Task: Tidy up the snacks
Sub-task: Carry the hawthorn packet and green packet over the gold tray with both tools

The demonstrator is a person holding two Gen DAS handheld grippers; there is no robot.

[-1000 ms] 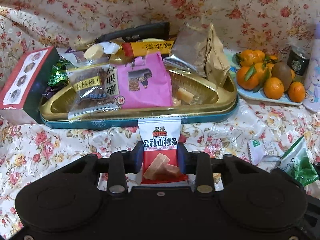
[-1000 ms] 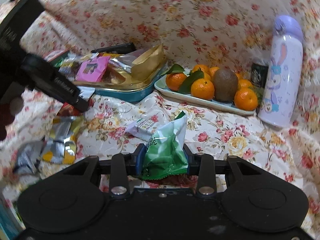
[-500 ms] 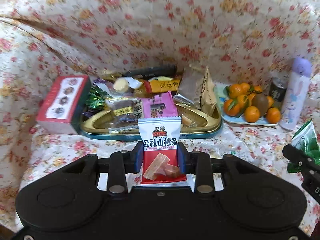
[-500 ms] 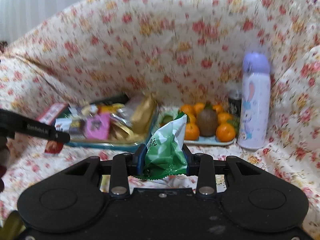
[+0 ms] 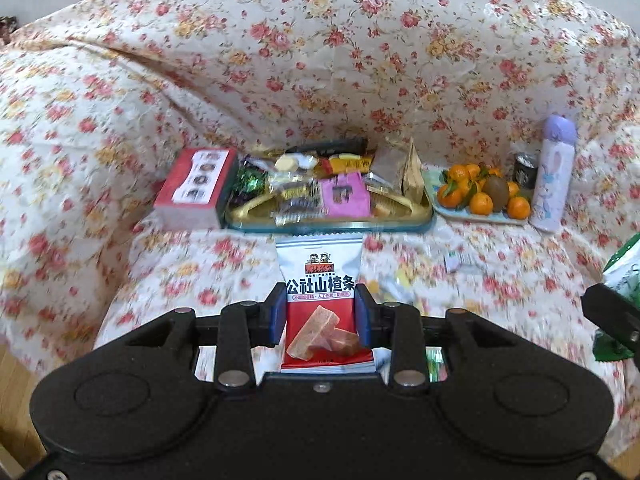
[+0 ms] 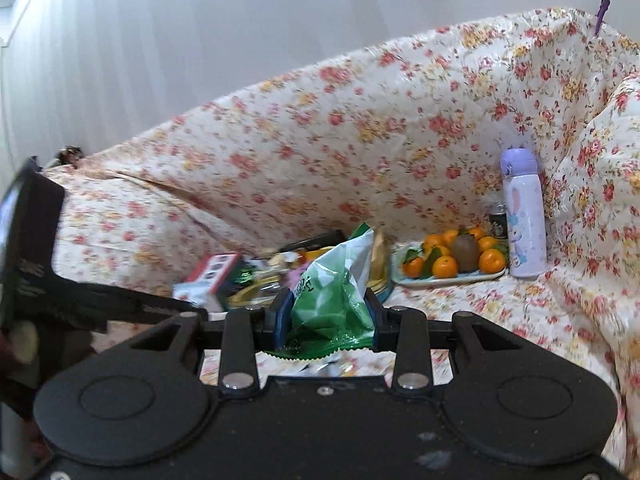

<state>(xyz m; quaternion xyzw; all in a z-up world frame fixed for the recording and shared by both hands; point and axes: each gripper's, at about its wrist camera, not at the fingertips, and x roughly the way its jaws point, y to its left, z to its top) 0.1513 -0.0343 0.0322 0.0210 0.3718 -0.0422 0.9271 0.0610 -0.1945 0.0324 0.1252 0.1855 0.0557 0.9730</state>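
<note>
Left wrist view: low at centre, the left gripper [image 5: 321,316] has its jaws clamped on a red and white snack packet [image 5: 320,300], which stands upright, long axis running up the frame, white end on top. Beyond it, mid-frame, a gold tray [image 5: 424,210] heaped with snacks lies on the flowered cloth [image 5: 320,60], a red box [image 5: 194,188] touching its left end, a plate of oranges [image 5: 480,216] to its right. In the right wrist view, the right gripper [image 6: 328,316] at lower centre pinches a green bag [image 6: 332,292], upright, tilted slightly right. A purple bottle [image 6: 524,216] stands at far right
</note>
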